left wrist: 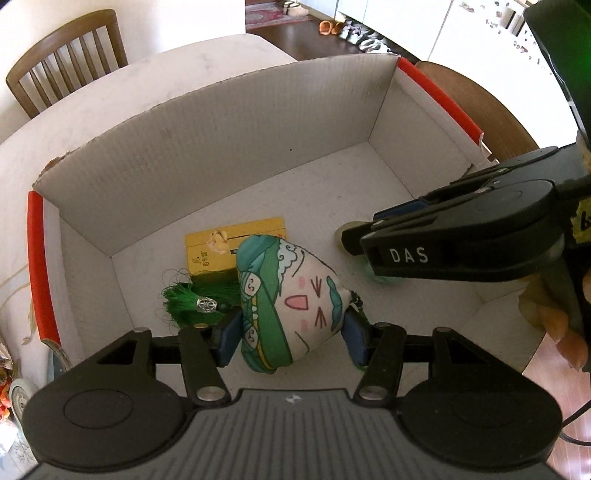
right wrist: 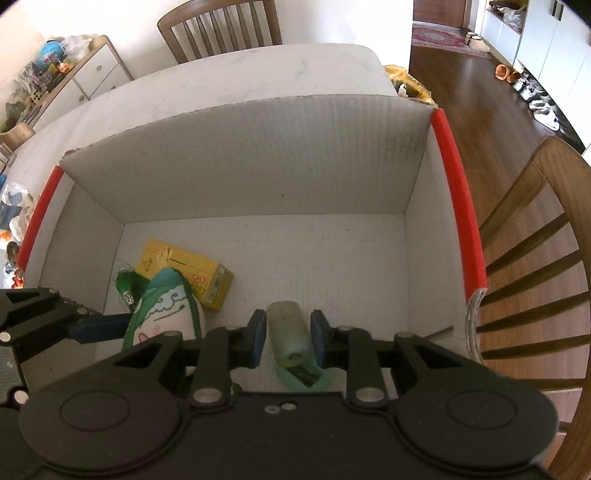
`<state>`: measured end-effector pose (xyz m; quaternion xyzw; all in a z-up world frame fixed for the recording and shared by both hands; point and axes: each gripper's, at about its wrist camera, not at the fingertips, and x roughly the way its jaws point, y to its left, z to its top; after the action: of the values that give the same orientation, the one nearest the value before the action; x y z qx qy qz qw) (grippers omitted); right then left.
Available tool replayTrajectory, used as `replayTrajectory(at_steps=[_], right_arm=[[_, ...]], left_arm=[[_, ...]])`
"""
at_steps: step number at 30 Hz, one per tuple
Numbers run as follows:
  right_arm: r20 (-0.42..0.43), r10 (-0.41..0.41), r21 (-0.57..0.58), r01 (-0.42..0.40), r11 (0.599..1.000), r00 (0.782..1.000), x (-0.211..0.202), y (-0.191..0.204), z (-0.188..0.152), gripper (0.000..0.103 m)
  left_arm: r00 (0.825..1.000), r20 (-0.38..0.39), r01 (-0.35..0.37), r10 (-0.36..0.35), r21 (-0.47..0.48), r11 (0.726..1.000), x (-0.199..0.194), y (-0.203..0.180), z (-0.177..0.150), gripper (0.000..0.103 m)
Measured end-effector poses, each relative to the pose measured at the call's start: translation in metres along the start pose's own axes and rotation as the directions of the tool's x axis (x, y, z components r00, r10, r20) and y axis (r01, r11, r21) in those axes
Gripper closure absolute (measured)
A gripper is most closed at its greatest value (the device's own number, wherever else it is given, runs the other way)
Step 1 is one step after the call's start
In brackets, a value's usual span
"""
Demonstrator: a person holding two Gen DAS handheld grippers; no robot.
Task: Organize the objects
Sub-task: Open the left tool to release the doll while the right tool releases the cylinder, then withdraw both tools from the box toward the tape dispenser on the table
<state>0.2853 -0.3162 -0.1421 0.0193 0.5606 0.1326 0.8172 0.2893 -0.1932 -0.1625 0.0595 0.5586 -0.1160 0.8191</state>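
Observation:
A plush toy (left wrist: 295, 302), white with a drawn cat face and green wrapping, hangs low inside a white cardboard box (left wrist: 221, 147). My left gripper (left wrist: 291, 339) is shut on it, its blue pads pressing both sides. A green tassel (left wrist: 192, 295) trails from the plush over a flat yellow carton (left wrist: 236, 236) on the box floor. My right gripper (right wrist: 289, 338) is shut on a pale yellow-green cylinder (right wrist: 288, 332), also down in the box (right wrist: 258, 158). In the right wrist view the plush (right wrist: 166, 314) and a left finger (right wrist: 99, 328) show at the left, beside the carton (right wrist: 184, 269).
Red strips (right wrist: 458, 206) cap the box's two short walls. The box stands on a white table (right wrist: 221, 77). Wooden chairs stand at the far side (right wrist: 221, 26) and at the right (right wrist: 535, 258). A cluttered cabinet (right wrist: 85, 74) is far left. The box floor's right half (right wrist: 351, 258) is bare.

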Motion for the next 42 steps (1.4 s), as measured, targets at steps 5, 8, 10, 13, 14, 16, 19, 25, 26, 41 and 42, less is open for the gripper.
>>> replayTrajectory(at_steps=[5, 8, 10, 13, 14, 16, 19, 25, 26, 41, 42], right_arm=[[0.004, -0.001, -0.004, 0.001, 1.000, 1.000, -0.003, -0.001, 0.000, 0.074], [0.008, 0.015, -0.002, -0.015, 1.000, 1.000, -0.008, -0.001, -0.001, 0.073], [0.017, 0.020, -0.011, -0.020, 1.000, 1.000, -0.014, 0.000, -0.002, 0.073], [0.033, 0.030, -0.020, -0.029, 0.999, 0.999, -0.022, 0.004, -0.004, 0.070], [0.039, 0.034, -0.022, -0.033, 0.999, 0.999, -0.026, 0.005, -0.005, 0.069], [0.053, 0.041, -0.031, -0.039, 0.999, 0.998, -0.034, 0.008, -0.007, 0.068], [0.084, 0.052, -0.045, -0.048, 0.998, 0.995, -0.045, 0.012, -0.010, 0.066], [0.143, 0.074, -0.064, -0.066, 0.996, 0.987, -0.069, 0.021, -0.018, 0.065], [0.152, 0.078, -0.067, -0.069, 0.995, 0.985, -0.073, 0.023, -0.020, 0.064], [0.300, 0.121, -0.046, -0.112, 0.993, 0.946, -0.127, 0.051, -0.059, 0.046], [0.311, 0.121, -0.042, -0.114, 0.993, 0.943, -0.131, 0.053, -0.061, 0.044]], left_arm=[[0.999, 0.032, 0.010, -0.010, 0.007, 1.000, -0.009, -0.001, -0.001, 0.036], [0.999, 0.043, 0.015, -0.015, -0.002, 1.000, -0.014, 0.001, 0.000, 0.036], [0.999, 0.051, 0.012, -0.012, -0.003, 1.000, -0.018, 0.001, -0.001, 0.036], [0.998, 0.064, 0.009, -0.008, -0.011, 1.000, -0.023, 0.002, -0.001, 0.036], [0.997, 0.074, 0.009, -0.008, -0.016, 1.000, -0.025, 0.006, -0.003, 0.036], [0.996, 0.093, 0.014, -0.011, -0.028, 1.000, -0.031, 0.011, -0.005, 0.036], [0.992, 0.125, 0.016, -0.010, -0.046, 0.999, -0.039, 0.007, -0.010, 0.036], [0.982, 0.189, 0.016, -0.002, -0.072, 0.997, -0.062, 0.009, -0.021, 0.036], [0.980, 0.200, 0.020, -0.003, -0.079, 0.997, -0.066, 0.010, -0.023, 0.036], [0.939, 0.343, 0.012, 0.013, -0.071, 0.997, -0.134, 0.026, -0.064, 0.036], [0.937, 0.350, 0.012, 0.013, -0.070, 0.997, -0.138, 0.028, -0.067, 0.035]])
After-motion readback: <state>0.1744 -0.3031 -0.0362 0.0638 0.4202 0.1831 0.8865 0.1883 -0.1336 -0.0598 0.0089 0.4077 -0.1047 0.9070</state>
